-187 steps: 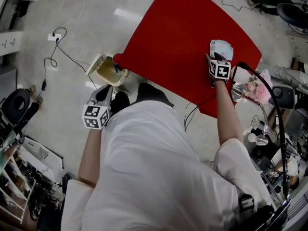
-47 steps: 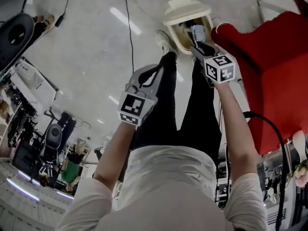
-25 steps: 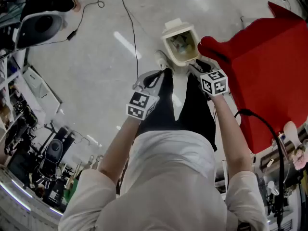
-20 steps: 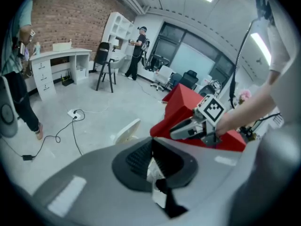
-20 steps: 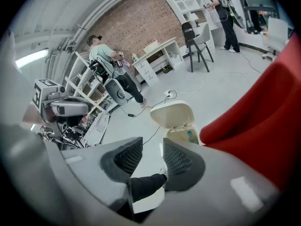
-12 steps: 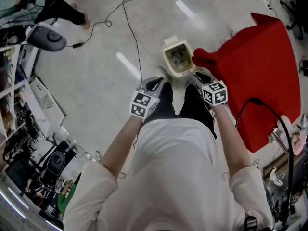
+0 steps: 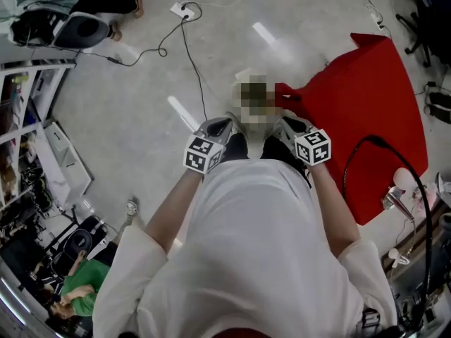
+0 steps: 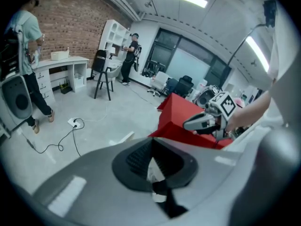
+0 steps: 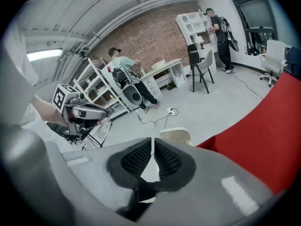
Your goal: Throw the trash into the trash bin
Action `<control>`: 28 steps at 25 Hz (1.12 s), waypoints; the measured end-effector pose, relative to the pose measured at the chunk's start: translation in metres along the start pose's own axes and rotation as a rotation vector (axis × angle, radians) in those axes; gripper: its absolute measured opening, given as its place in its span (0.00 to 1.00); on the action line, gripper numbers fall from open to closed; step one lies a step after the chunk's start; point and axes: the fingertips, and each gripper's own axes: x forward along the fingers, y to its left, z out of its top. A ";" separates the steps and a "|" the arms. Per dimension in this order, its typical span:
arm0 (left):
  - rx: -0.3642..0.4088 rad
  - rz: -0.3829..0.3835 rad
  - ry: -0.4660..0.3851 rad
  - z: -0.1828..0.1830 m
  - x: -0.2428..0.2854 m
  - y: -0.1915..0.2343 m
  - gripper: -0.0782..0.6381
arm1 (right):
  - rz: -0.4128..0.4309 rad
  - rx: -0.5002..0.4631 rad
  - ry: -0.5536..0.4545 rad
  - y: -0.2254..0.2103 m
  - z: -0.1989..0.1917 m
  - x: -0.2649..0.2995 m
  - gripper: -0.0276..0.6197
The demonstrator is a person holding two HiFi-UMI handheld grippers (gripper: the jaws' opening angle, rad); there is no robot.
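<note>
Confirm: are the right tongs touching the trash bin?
Apart. In the right gripper view the right tongs, which have just been closing with nothing between them, sit clear of the trash bin down on the floor beyond.

The cream trash bin [image 9: 175,135] stands on the grey floor [image 9: 211,107], just beside the red table [image 9: 263,140]

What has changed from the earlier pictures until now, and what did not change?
The right gripper carried the trash from the red table to the trash bin, let it go there, then rose away. Its jaws have just been closing, with nothing between them. The left gripper rose too, empty. The trash bin and the red table kept their places.
</note>
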 end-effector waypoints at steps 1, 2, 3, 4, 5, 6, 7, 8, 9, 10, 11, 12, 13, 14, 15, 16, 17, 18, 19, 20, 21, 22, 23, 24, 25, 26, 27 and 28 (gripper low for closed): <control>-0.003 0.001 -0.001 0.001 -0.002 -0.002 0.12 | -0.003 0.000 -0.007 0.000 0.001 -0.006 0.07; -0.005 0.002 -0.002 0.001 -0.004 -0.003 0.12 | -0.006 -0.001 -0.014 0.000 0.002 -0.011 0.06; -0.006 0.004 -0.005 0.003 -0.006 -0.005 0.12 | -0.009 -0.003 -0.020 0.000 0.004 -0.017 0.06; -0.005 0.006 -0.009 0.005 -0.007 -0.006 0.12 | -0.011 -0.006 -0.027 0.000 0.006 -0.022 0.05; -0.004 0.007 -0.014 0.008 -0.009 -0.008 0.12 | -0.011 -0.009 -0.033 0.000 0.009 -0.027 0.05; -0.003 0.008 -0.019 0.011 -0.011 -0.009 0.12 | -0.011 -0.010 -0.040 0.001 0.012 -0.031 0.05; -0.002 0.010 -0.024 0.014 -0.013 -0.010 0.12 | -0.012 -0.011 -0.047 0.001 0.015 -0.036 0.05; -0.002 0.011 -0.030 0.018 -0.014 -0.011 0.12 | -0.015 -0.012 -0.053 0.001 0.018 -0.040 0.05; -0.002 0.013 -0.035 0.021 -0.014 -0.012 0.12 | -0.019 -0.011 -0.061 0.000 0.021 -0.044 0.05; -0.002 0.014 -0.040 0.023 -0.014 -0.013 0.12 | -0.023 -0.010 -0.068 -0.002 0.023 -0.047 0.05; -0.002 0.015 -0.044 0.025 -0.014 -0.014 0.12 | -0.026 -0.008 -0.075 -0.003 0.025 -0.050 0.05; -0.002 0.016 -0.047 0.026 -0.014 -0.015 0.12 | -0.029 -0.008 -0.080 -0.004 0.025 -0.053 0.05; -0.002 0.016 -0.049 0.027 -0.014 -0.015 0.12 | -0.031 -0.008 -0.083 -0.005 0.026 -0.055 0.05; -0.003 0.016 -0.050 0.027 -0.015 -0.016 0.12 | -0.033 -0.009 -0.084 -0.004 0.025 -0.056 0.05; -0.003 0.016 -0.051 0.028 -0.016 -0.016 0.12 | -0.033 -0.010 -0.084 -0.003 0.026 -0.057 0.05; -0.003 0.017 -0.052 0.028 -0.017 -0.015 0.12 | -0.034 -0.010 -0.086 -0.002 0.026 -0.058 0.05; -0.003 0.019 -0.054 0.028 -0.019 -0.015 0.12 | -0.036 -0.009 -0.089 0.000 0.026 -0.059 0.05; -0.004 0.020 -0.055 0.029 -0.020 -0.015 0.12 | -0.038 -0.009 -0.090 0.002 0.026 -0.061 0.05; -0.005 0.021 -0.056 0.029 -0.021 -0.016 0.12 | -0.043 -0.012 -0.090 0.003 0.025 -0.062 0.05; -0.006 0.021 -0.056 0.028 -0.022 -0.017 0.12 | -0.048 -0.017 -0.087 0.003 0.023 -0.063 0.05; -0.005 0.021 -0.055 0.028 -0.022 -0.018 0.12 | -0.053 -0.024 -0.083 0.003 0.021 -0.064 0.05; -0.004 0.020 -0.054 0.028 -0.021 -0.019 0.12 | -0.059 -0.031 -0.080 0.003 0.020 -0.064 0.05; -0.003 0.018 -0.053 0.028 -0.020 -0.020 0.12 | -0.064 -0.038 -0.076 0.003 0.018 -0.065 0.05; -0.001 0.017 -0.052 0.027 -0.019 -0.022 0.12 | -0.066 -0.042 -0.074 0.002 0.016 -0.066 0.05; -0.001 0.015 -0.051 0.027 -0.019 -0.023 0.12 | -0.066 -0.044 -0.073 0.002 0.015 -0.067 0.05; 0.000 0.015 -0.051 0.026 -0.018 -0.025 0.12 | -0.066 -0.045 -0.073 0.002 0.014 -0.068 0.05; 0.001 0.014 -0.051 0.025 -0.018 -0.026 0.12 | -0.066 -0.044 -0.075 0.002 0.013 -0.068 0.05; 0.001 0.014 -0.052 0.024 -0.019 -0.026 0.12 | -0.067 -0.043 -0.079 0.002 0.013 -0.069 0.05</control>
